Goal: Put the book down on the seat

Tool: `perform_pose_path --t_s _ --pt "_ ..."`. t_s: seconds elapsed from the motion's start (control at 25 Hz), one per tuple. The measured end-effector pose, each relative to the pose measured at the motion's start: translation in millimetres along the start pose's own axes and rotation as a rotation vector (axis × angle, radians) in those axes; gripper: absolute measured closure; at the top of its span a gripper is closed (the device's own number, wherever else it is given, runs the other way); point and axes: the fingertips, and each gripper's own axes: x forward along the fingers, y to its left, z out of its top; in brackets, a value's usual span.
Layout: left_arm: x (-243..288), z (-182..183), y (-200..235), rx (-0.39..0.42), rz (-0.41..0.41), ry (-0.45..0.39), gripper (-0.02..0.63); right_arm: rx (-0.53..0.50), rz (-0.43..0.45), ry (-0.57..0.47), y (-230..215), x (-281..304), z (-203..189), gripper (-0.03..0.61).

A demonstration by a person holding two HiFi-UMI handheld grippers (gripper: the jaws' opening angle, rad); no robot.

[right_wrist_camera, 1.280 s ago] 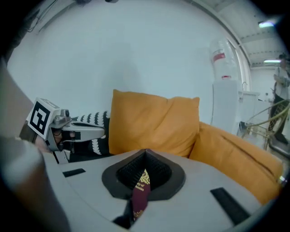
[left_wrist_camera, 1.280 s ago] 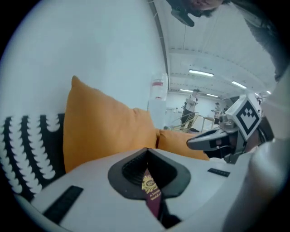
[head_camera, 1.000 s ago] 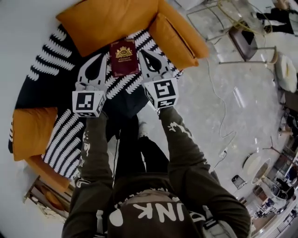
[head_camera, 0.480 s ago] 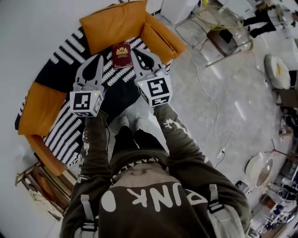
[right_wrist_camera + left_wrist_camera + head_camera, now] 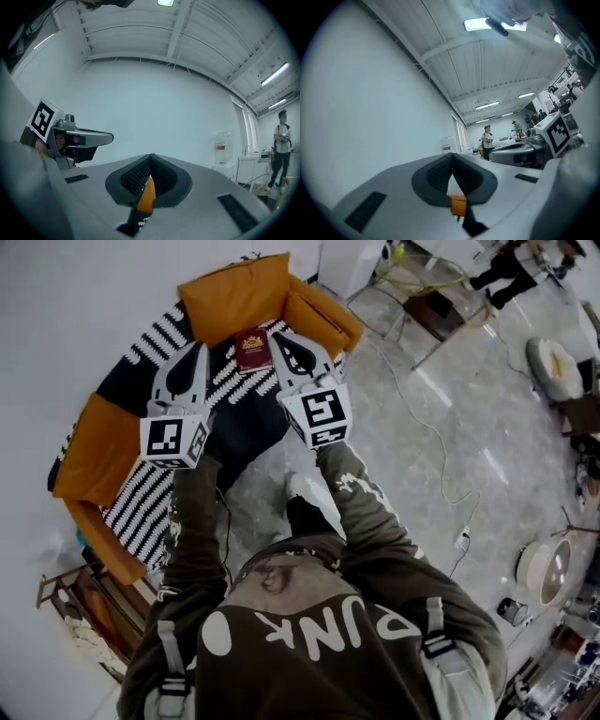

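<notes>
The book (image 5: 253, 350) lies flat, cover up, on the striped throw (image 5: 159, 334) that covers the seat (image 5: 230, 390), just in front of the orange back cushion (image 5: 234, 298). It sits between the tips of the 2 tongs as seen from the head view, but neither touches it.

The left tongs (image 5: 200, 347) and the right tongs (image 5: 279, 337) are both closed tight and empty. Each gripper view shows its ribbed pads meeting with nothing between them, aimed up at the wall and ceiling.

To my eye the book is already set down, so what is left is a clean withdrawal. Both tongs should lift straight up and back without brushing the cover or dragging the throw, which could slide the book toward the front edge. A last look should confirm it rests level and well in from that edge.

Compared with 1 second ago, the person stands farther back and taller. The sofa and book look smaller, more floor shows, and the tongs are raised higher. The book keeps the same spot on the throw.
</notes>
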Motion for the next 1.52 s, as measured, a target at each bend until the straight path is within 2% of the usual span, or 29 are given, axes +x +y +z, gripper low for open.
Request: perform_pose_path --t_s 0.28,0.48,0.88,1.52 --pt "-98 33 -42 0.007 -0.032 -0.025 0.611 -0.021 -0.035 -0.019 69 -90 37 0.568" --pt "-134 47 -63 0.008 -0.04 -0.029 0.611 -0.023 -0.038 -0.023 92 -125 52 0.568" --pt "-139 62 -76 0.005 0.003 -0.032 0.611 -0.05 0.018 -0.032 90 -136 67 0.569" --pt "-137 69 -94 0.011 0.008 -0.038 0.611 -0.056 0.009 -0.052 78 -152 75 0.571"
